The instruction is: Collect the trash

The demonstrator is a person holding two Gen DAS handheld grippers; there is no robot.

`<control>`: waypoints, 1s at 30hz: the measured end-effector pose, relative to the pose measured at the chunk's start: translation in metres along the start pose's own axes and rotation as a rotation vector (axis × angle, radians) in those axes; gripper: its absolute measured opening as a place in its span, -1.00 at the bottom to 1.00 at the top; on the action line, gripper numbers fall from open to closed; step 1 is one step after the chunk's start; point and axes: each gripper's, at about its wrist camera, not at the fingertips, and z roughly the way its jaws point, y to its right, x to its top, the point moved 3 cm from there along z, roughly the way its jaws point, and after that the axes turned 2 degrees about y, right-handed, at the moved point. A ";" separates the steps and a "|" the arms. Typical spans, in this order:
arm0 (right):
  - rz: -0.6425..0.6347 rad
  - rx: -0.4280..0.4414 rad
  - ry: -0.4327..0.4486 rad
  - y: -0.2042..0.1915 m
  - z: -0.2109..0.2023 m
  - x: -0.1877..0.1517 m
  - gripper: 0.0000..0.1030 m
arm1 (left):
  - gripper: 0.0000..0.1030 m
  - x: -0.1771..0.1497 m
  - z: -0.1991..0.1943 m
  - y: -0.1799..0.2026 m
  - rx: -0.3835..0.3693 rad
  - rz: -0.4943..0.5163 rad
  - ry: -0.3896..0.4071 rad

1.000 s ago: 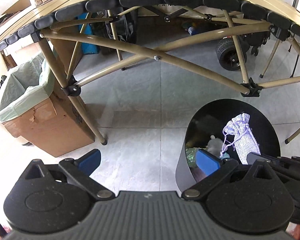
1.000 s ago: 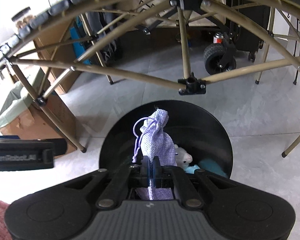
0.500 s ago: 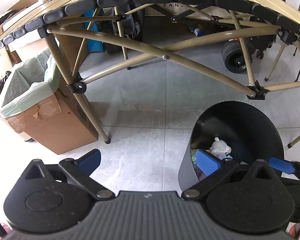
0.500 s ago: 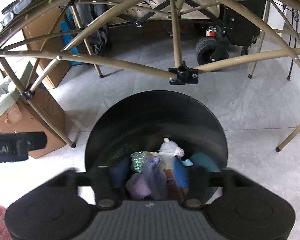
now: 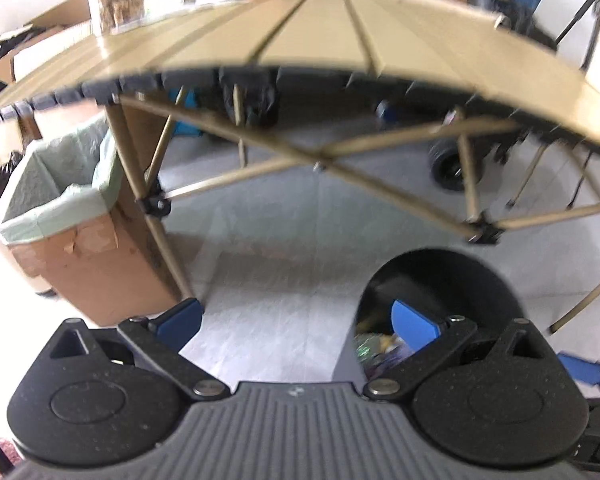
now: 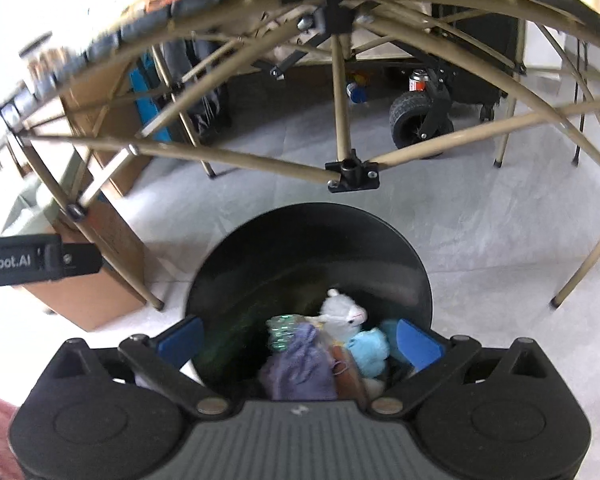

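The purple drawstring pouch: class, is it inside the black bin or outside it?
Inside. The purple drawstring pouch lies in the black bin among the other items, beside a white plush llama; the open right claw holds nothing.

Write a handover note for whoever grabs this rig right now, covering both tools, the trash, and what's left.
Right tool: jaws have just been opening, nothing between them, above the black bin.
Left tool: open, empty, beside the bin.
Purple pouch lies in the bin with a white plush toy and a blue plush.
Done: pouch dropped in.
Left: check the folding table for more trash; its far edge looks cluttered.
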 end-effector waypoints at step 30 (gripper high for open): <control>-0.093 -0.040 0.227 -0.023 -0.263 -0.089 1.00 | 1.00 -0.090 -0.214 -0.030 -0.185 0.066 0.211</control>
